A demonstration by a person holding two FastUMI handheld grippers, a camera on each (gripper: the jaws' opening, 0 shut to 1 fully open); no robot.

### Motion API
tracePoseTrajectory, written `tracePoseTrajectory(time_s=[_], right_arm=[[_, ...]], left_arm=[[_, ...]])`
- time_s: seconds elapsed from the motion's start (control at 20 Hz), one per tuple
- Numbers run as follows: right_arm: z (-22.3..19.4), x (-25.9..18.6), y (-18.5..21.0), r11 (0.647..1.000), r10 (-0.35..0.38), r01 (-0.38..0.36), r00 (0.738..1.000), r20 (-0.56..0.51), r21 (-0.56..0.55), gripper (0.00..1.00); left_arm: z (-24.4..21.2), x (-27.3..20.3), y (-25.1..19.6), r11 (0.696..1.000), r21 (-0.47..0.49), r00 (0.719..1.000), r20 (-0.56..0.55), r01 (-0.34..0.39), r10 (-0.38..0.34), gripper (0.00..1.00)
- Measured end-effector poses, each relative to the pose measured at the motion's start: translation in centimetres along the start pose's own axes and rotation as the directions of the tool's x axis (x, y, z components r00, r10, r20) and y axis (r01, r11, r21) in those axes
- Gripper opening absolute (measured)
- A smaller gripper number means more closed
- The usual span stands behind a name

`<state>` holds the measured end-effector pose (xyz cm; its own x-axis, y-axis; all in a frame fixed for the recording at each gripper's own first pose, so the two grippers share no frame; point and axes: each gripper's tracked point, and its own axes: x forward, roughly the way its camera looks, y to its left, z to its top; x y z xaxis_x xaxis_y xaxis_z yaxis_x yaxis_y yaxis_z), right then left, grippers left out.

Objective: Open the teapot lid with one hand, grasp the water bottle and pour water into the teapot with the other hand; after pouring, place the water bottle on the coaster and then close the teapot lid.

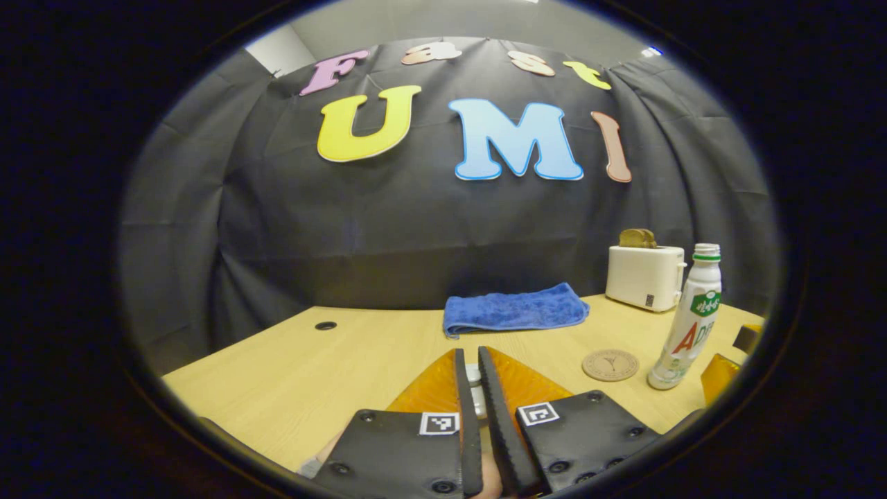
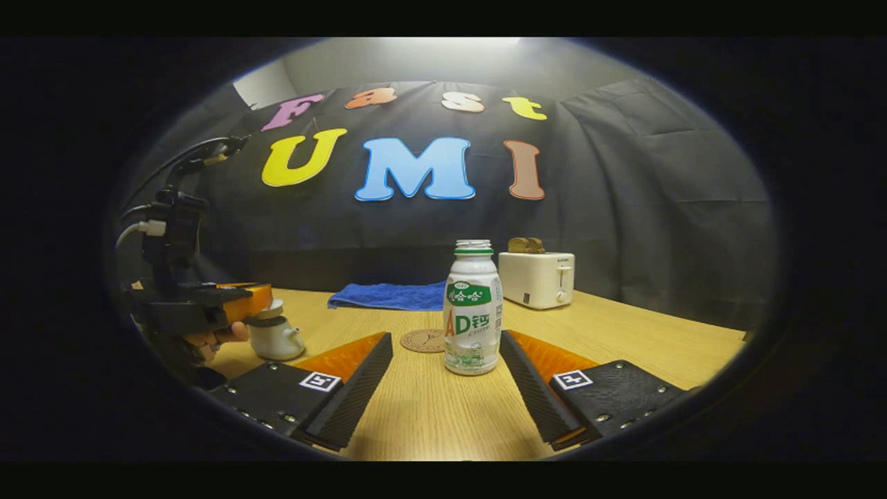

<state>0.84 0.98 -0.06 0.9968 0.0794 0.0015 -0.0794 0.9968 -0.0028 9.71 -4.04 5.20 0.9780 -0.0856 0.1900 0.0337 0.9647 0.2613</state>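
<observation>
We see the water bottle upright beside the coaster, ahead between our wide-spread right gripper. The left gripper pinches the teapot lid; we should lift straight, keeping the teapot steady.

White bottle, green band; blue towel; white toaster; white teapot; tan coaster.

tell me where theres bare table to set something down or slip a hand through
Bare patches: the table left of the blue towel, out to the cable hole, and the stretch right of the toaster. Crowded: the bottle stands close by the coaster, between the right gripper's open fingers. The left gripper sits at the teapot.
</observation>
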Motion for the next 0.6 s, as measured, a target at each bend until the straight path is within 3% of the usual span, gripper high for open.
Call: tracePoseTrajectory(time_s=[0.3,0.5,0.55,0.6], right_arm=[[0.0,0.3,0.0,1.000,0.022,-0.022,1.000,0.001,-0.002,0.96],[-0.5,2.2,-1.9,1.000,-0.011,0.009,0.999,-0.050,-0.026,0.96],[-0.4,2.7,-2.1,0.999,-0.010,0.008,0.998,-0.060,-0.031,0.96],[-0.1,3.1,-2.3,1.000,-0.007,0.006,0.998,-0.060,-0.029,0.96]], left_arm=[[0.5,-0.7,3.0,0.998,0.006,0.998,0.005,-0.057,0.057,0.17],[0.2,-1.2,5.1,0.995,-0.001,0.995,-0.011,-0.097,0.097,0.17],[0.2,-1.2,5.6,0.995,-0.009,0.995,-0.011,-0.104,0.104,0.09],[0.1,-1.3,6.0,0.994,-0.018,0.994,-0.012,-0.109,0.109,0.18]])
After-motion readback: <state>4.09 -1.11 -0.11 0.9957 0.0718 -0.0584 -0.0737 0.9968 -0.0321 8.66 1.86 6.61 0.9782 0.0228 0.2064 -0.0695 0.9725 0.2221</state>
